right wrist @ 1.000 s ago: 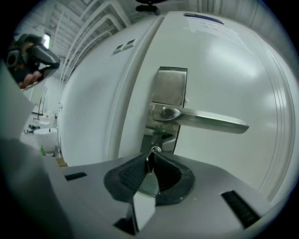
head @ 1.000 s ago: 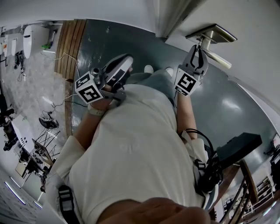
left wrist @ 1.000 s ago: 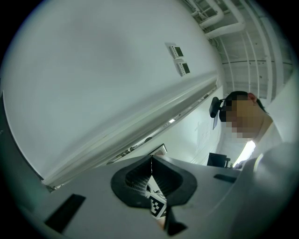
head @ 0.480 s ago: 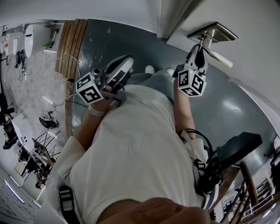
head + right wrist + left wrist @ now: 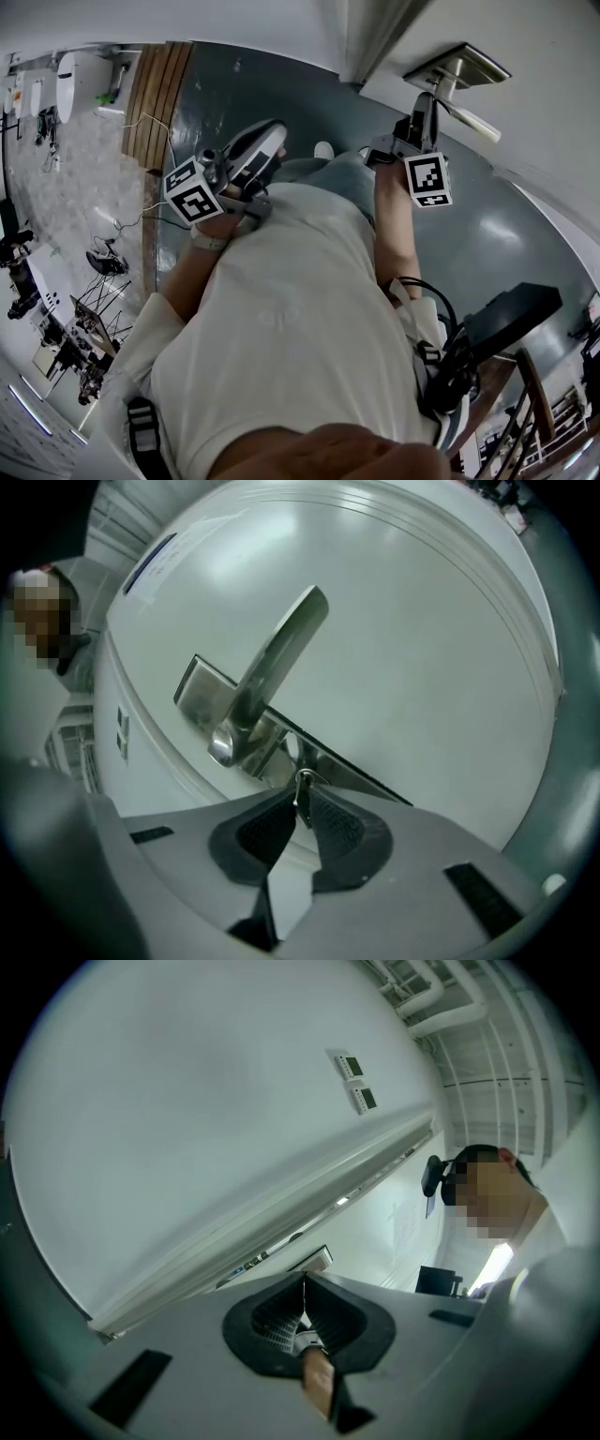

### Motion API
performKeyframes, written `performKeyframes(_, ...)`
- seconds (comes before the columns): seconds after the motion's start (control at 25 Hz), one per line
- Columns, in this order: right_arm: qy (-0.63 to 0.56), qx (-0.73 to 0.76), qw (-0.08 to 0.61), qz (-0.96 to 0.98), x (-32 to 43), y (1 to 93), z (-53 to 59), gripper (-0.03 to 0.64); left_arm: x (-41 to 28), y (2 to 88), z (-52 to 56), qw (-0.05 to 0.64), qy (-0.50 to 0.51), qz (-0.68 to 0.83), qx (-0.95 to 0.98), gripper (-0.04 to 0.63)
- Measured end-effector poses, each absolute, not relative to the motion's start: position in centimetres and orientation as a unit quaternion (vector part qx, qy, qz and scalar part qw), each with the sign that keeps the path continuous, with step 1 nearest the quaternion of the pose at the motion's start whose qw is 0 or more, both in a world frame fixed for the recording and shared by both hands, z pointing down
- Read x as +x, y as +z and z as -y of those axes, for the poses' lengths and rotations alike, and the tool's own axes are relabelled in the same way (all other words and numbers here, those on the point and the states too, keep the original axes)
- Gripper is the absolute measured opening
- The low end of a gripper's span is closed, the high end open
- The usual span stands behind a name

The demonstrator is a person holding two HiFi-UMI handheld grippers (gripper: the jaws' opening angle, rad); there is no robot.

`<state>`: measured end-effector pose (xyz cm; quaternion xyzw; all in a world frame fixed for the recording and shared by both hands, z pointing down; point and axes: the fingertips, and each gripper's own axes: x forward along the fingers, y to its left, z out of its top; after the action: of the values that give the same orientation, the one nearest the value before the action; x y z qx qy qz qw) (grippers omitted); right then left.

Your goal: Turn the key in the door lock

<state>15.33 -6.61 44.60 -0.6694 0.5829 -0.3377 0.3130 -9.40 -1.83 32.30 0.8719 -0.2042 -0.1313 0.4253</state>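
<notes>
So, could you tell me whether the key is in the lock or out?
In: the right gripper pinches the key, whose head sits right against the lock plate under the handle.

A white door (image 5: 422,649) carries a brushed-metal lock plate (image 5: 199,700) with a lever handle (image 5: 277,658); a key (image 5: 302,781) sits in the plate near the handle's base. Underfoot, a glossy dark-grey floor (image 5: 234,94), edged by a wooden strip (image 5: 155,94), bears the person's pale shoe tip (image 5: 322,149).
</notes>
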Motion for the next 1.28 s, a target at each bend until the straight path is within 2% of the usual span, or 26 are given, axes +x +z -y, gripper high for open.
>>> performKeyframes(0.44, -0.405, -0.622, 0.400, -0.538, 16.0, 45.3, 6.7, 0.049, -9.4, 32.5, 1.8, 0.428, -0.134, 0.205, 0.870, 0.009)
performKeyframes(0.68, -0.468, -0.580, 0.470, -0.474, 16.0, 46.1, 6.5, 0.048, -9.5, 32.6, 1.8, 0.430, -0.136, 0.205, 0.869, 0.009)
performKeyframes(1.04, -0.527, -0.369, 0.676, -0.358, 16.4, 47.5, 7.0, 0.040, -9.1, 32.9, 1.8, 0.436, -0.133, 0.199, 0.867, 0.009)
performKeyframes(1.28, -0.517, -0.283, 0.744, -0.314, 16.5, 48.5, 7.0, 0.041, -8.8, 33.1, 1.5, 0.441, -0.128, 0.195, 0.867, 0.009)
